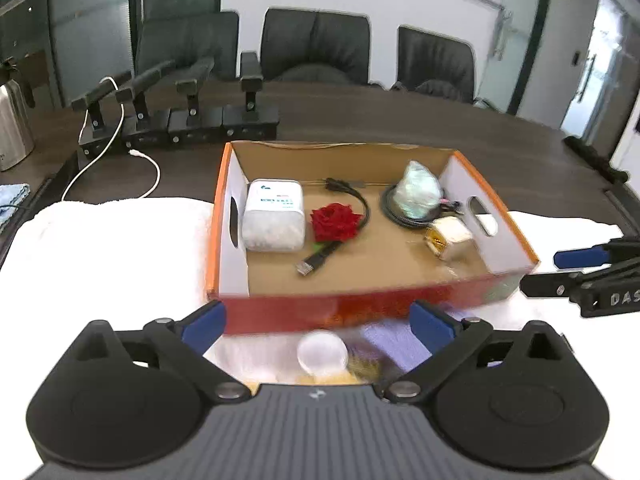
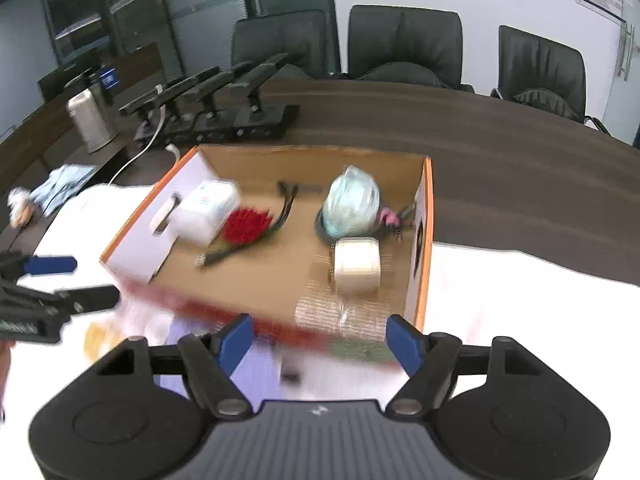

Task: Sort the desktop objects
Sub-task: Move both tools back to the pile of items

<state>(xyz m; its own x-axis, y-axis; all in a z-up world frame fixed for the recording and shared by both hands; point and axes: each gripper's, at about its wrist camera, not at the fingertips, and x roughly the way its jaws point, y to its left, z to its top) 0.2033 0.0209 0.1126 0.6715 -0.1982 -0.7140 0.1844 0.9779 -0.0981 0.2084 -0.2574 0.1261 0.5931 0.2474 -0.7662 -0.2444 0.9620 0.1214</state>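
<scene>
An open cardboard box (image 1: 496,236) with orange rims stands on a white cloth (image 1: 100,260). Inside lie a white packet (image 1: 274,214), a red flower (image 1: 334,222), a black cable (image 1: 320,258), a clear bag on a coiled cable (image 1: 418,192) and a small cream box (image 1: 450,236). My left gripper (image 1: 318,320) is open just before the box's red front wall; a white lid (image 1: 322,350) and a purple sheet (image 1: 394,340) lie blurred between its fingers. My right gripper (image 2: 320,338) is open at the box's (image 2: 424,248) front right, over the purple sheet (image 2: 256,364).
Black stands (image 1: 180,120) and a white cable (image 1: 116,160) sit behind the box on the dark table (image 1: 460,128). A metal kettle (image 1: 12,120) stands far left. Office chairs (image 1: 316,44) line the far side. A blue cloth (image 2: 64,186) lies left.
</scene>
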